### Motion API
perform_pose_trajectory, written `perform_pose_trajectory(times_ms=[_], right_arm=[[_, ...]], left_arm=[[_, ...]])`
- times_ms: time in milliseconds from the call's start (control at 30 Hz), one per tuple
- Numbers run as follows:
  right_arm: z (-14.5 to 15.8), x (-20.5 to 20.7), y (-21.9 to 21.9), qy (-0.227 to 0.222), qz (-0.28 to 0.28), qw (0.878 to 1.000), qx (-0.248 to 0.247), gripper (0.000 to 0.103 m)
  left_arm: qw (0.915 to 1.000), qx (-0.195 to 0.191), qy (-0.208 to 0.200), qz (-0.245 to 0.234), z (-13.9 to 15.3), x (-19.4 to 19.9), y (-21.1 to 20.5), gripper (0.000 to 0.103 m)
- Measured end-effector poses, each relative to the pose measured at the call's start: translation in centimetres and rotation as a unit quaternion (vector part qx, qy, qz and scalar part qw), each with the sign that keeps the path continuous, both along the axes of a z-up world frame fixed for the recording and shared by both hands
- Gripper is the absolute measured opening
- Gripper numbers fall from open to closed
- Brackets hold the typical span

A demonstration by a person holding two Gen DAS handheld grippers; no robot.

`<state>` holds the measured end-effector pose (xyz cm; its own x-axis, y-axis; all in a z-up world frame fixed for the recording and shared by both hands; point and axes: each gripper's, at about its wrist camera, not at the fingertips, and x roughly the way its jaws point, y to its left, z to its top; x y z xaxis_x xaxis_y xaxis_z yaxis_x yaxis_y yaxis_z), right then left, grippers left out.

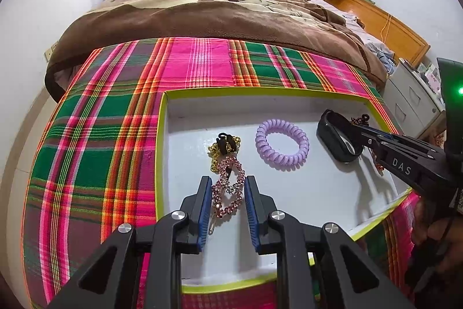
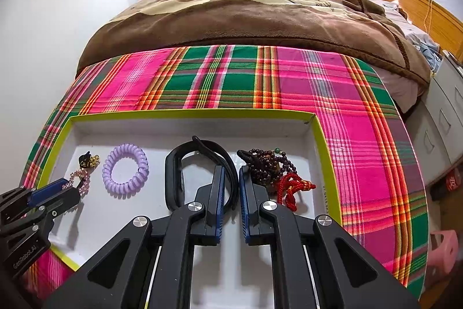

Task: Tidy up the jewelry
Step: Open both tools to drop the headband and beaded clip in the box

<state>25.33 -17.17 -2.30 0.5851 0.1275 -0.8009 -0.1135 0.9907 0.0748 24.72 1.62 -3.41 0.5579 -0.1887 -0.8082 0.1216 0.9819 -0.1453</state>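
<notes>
jewelry sitting in white tray, both grippers pinching pieces

jewelry is lying inside a shallow white tray (image 2: 317, 141) w/ yellow-green rim, on a pink/green plaid cloth (image 2: 332, 94) at the foot of a bed.

left wrist view is showing the left gripper (image 1: 227, 194) w/ jaws partway closed, pads pressing on both sides of a pink rhinestone hair clip (image 1: 228, 188); its metal clasp is poking out below. just beyond it a gold chain w/ black clip (image 1: 224, 145) is touching the hair clip's far end. right wrist view is catching those only small, at far left.

right wrist view is showing the right gripper (image 2: 231, 193) w/ jaws nearly together, clamping a black band (image 2: 175, 167). beside it, dark brown beads (image 2: 266, 165) w/ red cord (image 2: 292, 187), mostly hidden in the other view.

purple spiral hair tie (image 1: 282, 148) is lying loose btwn the two grips.

writing: "das" on the right tool, "genrobot.ai" on the left tool. small print on the tray's right wall is too tiny to read.
</notes>
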Motion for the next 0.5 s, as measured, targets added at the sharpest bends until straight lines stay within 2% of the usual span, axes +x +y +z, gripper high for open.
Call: perform_pose_trajectory(times_ms=[200,300,433,500], right_arm=[[0.2,-0.2,0.0,-0.003,0.003,1.000,0.004,0.014],[0.4,-0.6,0.0,-0.007,0.008,1.000,0.005,0.018],[1.1,-1.5,0.1,-0.017,0.019,1.000,0.015,0.033],[1.6,-2.3,0.1,-0.026,0.025,0.999,0.019,0.035]], left_arm=[[1.0000,0.001,0.000,0.001,0.2,-0.2,-0.1,0.023],[1.0000,-0.001,-0.006,-0.001,0.7,-0.7,-0.2,0.028],[0.9999,-0.005,-0.016,-0.005,1.6,-1.7,-0.2,0.038],[0.9997,-0.005,-0.022,-0.004,2.2,-2.5,-0.1,0.038]])
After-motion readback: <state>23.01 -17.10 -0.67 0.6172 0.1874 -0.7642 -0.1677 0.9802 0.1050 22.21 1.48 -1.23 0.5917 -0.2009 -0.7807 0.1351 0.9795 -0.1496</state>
